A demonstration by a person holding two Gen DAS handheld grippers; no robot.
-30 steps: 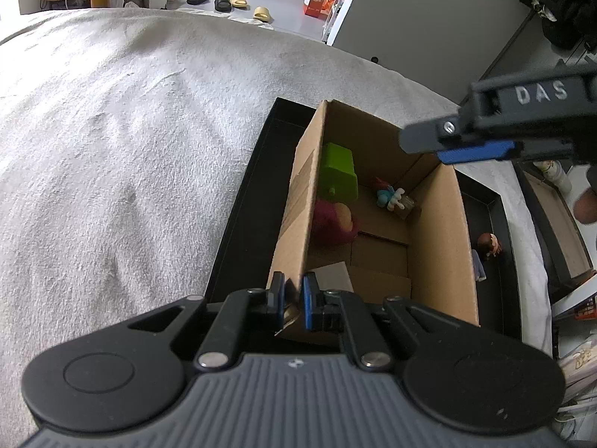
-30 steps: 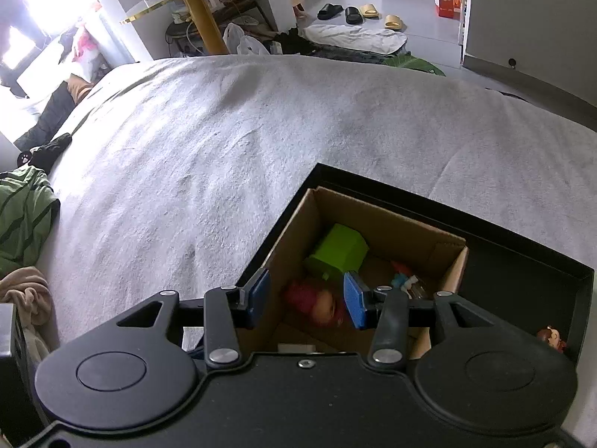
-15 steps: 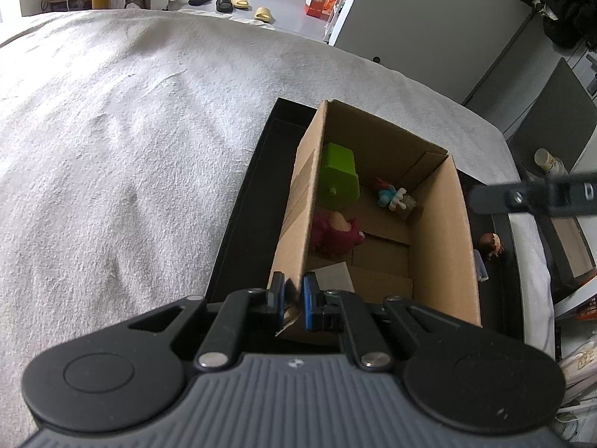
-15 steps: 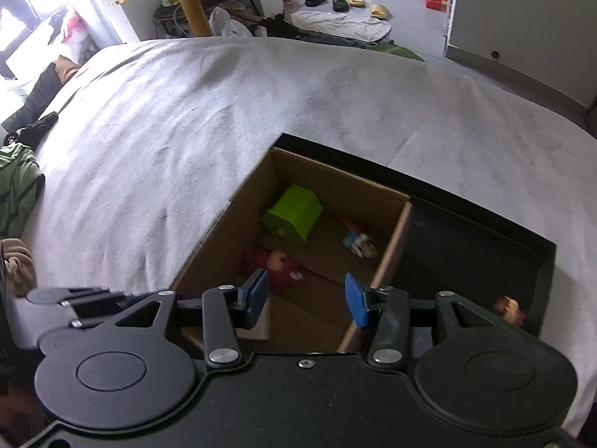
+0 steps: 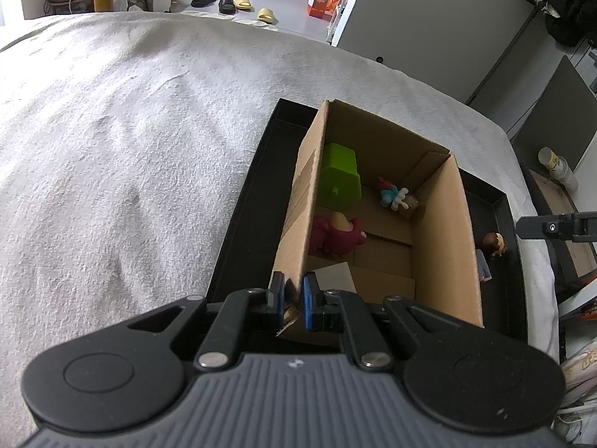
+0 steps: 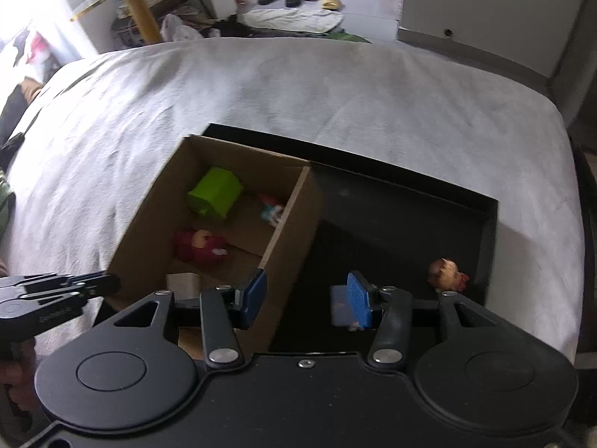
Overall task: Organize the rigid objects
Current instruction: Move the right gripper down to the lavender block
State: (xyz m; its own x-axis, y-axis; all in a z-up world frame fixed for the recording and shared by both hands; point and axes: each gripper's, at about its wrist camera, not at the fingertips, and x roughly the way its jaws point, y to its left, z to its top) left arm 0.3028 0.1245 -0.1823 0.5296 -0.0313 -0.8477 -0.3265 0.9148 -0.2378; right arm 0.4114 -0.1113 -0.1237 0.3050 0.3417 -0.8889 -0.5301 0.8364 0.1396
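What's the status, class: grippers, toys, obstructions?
Left gripper shut on cardboard box wall. Right gripper empty, jaws opening above black tray. Two figures still outside the box. Nothing obstructing.

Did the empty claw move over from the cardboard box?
Yes. The right gripper slid off the cardboard box toward the black tray, its jaws opening with nothing between them.

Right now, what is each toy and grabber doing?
Left gripper: shut on the cardboard box wall.
Right gripper: opening, nothing between its fingers.
Cardboard box: open on top, standing in the black tray.
Green toy: lying inside the box.
Red plush: lying inside.
Small brown-haired figure: in the tray, outside the box.
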